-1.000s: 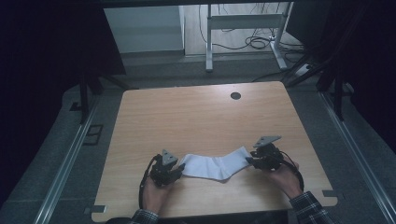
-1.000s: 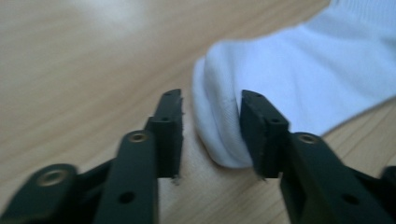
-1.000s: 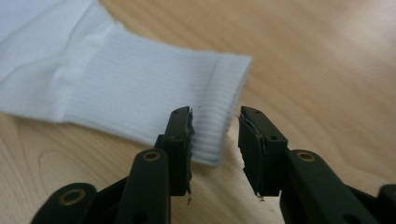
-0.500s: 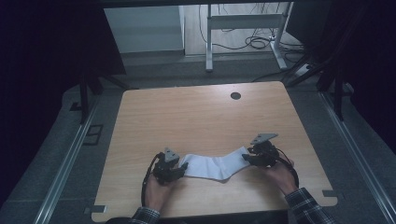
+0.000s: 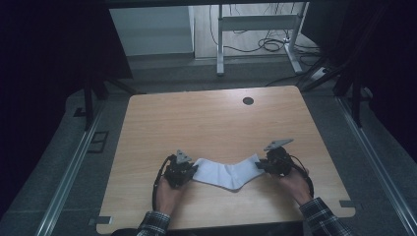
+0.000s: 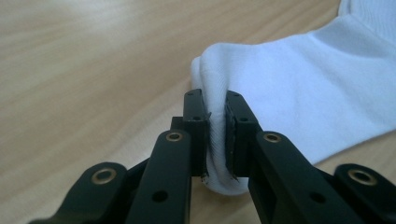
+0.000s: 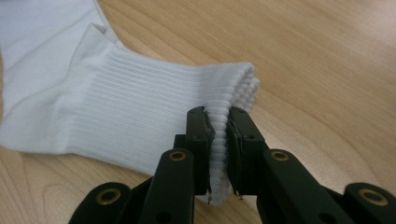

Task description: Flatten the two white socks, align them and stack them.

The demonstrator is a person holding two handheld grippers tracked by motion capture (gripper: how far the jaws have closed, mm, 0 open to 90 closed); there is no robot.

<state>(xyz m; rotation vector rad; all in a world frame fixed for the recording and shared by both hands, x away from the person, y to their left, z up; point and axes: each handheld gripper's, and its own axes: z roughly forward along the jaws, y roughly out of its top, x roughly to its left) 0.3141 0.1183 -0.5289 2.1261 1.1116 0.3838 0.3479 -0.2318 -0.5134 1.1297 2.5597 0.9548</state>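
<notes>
White sock [image 5: 227,173], lying flat near the front edge of the wooden worktop [image 5: 211,123], bent into a shallow V between two hand-held grippers. Left gripper [image 5: 191,171] at the sock's left end, jaws just closed and pinching a fold of the smooth toe fabric [image 6: 215,135] between the pads. Right gripper [image 5: 261,164] at the right end, jaws likewise just closed, clamped on the ribbed cuff edge [image 7: 219,154]. Both ends bunched slightly at the pads; middle of the sock resting on the worktop. Round cable hole [image 5: 248,101] well apart, toward the far edge.
</notes>
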